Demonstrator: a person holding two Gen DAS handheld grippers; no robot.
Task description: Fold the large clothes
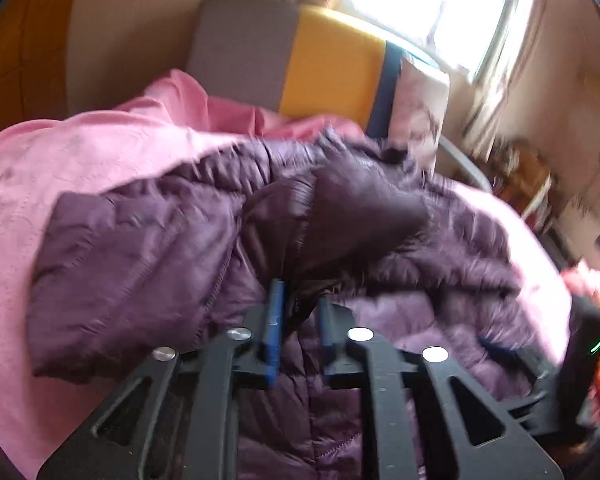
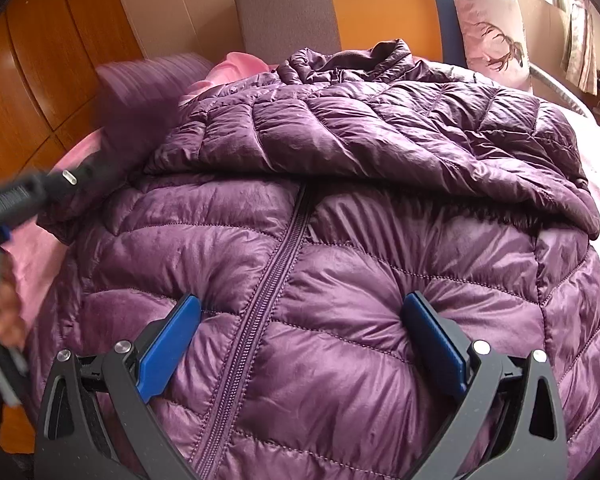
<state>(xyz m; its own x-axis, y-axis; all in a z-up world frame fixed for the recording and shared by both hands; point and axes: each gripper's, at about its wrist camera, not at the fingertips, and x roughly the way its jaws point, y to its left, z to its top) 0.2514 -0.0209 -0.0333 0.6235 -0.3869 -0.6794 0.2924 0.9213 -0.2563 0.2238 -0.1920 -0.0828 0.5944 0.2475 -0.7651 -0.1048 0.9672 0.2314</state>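
A purple quilted down jacket [image 2: 340, 240] lies front up on a pink bed cover [image 2: 32, 256], zip running down its middle. One sleeve is folded across the chest. My right gripper [image 2: 300, 312] is open, its blue pads pressed into the jacket on either side of the zip. In the left wrist view my left gripper [image 1: 300, 300] is shut on a dark fold of the jacket [image 1: 204, 240] and holds it lifted above the body. The left gripper also shows blurred at the left edge of the right wrist view [image 2: 24, 200].
A grey, yellow and blue headboard [image 1: 300, 64] stands behind the bed. A pink cushion with a deer print [image 2: 492, 36] leans against it. A purple pillow [image 2: 148, 80] lies at the far left. Wooden wardrobe doors [image 2: 52, 48] are to the left, a bright window [image 1: 432, 4] at the right.
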